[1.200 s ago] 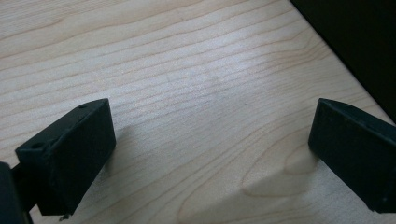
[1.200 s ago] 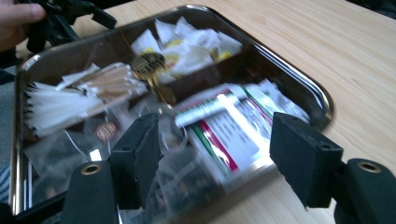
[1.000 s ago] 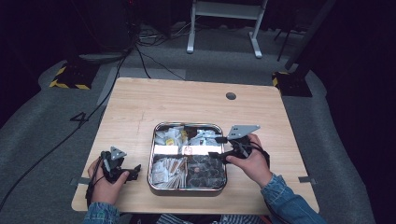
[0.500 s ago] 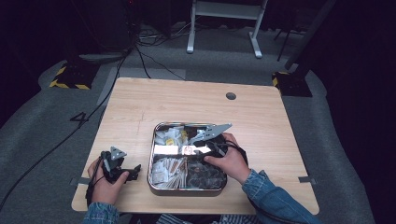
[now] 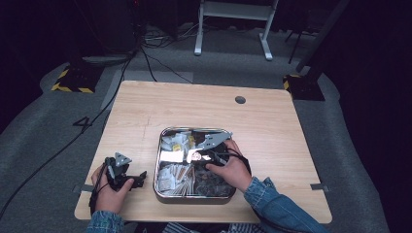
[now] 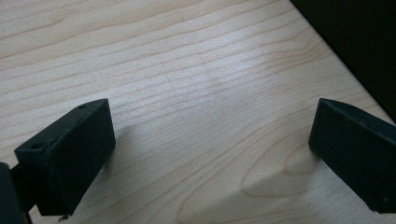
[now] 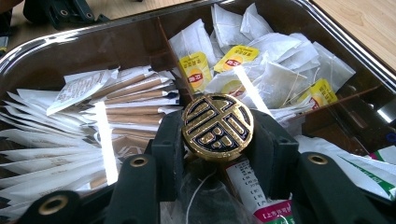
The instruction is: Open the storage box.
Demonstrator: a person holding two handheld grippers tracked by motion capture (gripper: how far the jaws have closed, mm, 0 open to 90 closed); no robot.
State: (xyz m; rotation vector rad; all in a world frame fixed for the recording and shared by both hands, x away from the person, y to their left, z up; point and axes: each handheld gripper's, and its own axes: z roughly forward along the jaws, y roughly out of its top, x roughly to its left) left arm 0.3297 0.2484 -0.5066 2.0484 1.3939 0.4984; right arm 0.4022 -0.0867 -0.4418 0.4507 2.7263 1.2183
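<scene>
A square metal tray (image 5: 157,167) with dividers stands at the near middle of the wooden table. Yellow-tagged tea bags (image 7: 261,70) fill one compartment and paper sticks (image 7: 126,100) another. At the tray's centre sits a round gold-and-black knob (image 7: 217,125). My right gripper (image 7: 217,140) is shut on it, one jaw on each side. From the high view, this right gripper (image 5: 200,156) is over the tray's middle, its grey plate on top. My left gripper (image 5: 138,177) lies on the table left of the tray. Its jaws stand wide apart, and the left gripper (image 6: 210,149) holds only bare wood between them.
A small round hole (image 5: 240,100) is in the table's far right part. Dark packets (image 5: 214,182) lie in the tray's near right compartment under my right hand. The table's near edge runs close behind both hands. Cables (image 5: 145,58) trail over the floor beyond the table.
My right gripper has moved left from the tray's right rim to its centre and now grips the knob. The left gripper has stayed where it was.
</scene>
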